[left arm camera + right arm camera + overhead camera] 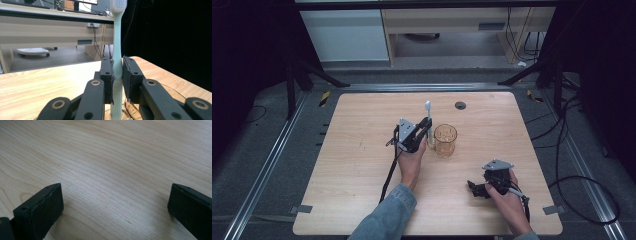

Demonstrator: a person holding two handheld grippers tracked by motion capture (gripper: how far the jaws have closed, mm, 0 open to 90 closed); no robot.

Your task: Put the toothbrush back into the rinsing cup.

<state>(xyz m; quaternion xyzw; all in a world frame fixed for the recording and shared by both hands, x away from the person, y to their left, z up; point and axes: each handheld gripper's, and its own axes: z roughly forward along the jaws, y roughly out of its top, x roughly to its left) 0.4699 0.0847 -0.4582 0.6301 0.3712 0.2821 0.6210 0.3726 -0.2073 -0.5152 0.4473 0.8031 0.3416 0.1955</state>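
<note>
The left claw grips a pale toothbrush upright just beside an amber glass on the wooden surface, where a careless swing could topple it, while the right claw rests wide open

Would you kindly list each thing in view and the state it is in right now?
Toothbrush: upright, bristle end up, clamped between the jaws of the left gripper.
Glass cup: upright on the table, close beside the toothbrush; whether anything is inside cannot be told.
Left gripper: shut on the toothbrush.
Right gripper: open, jaws wide apart, low over bare wood.
Table: wooden top.
</note>
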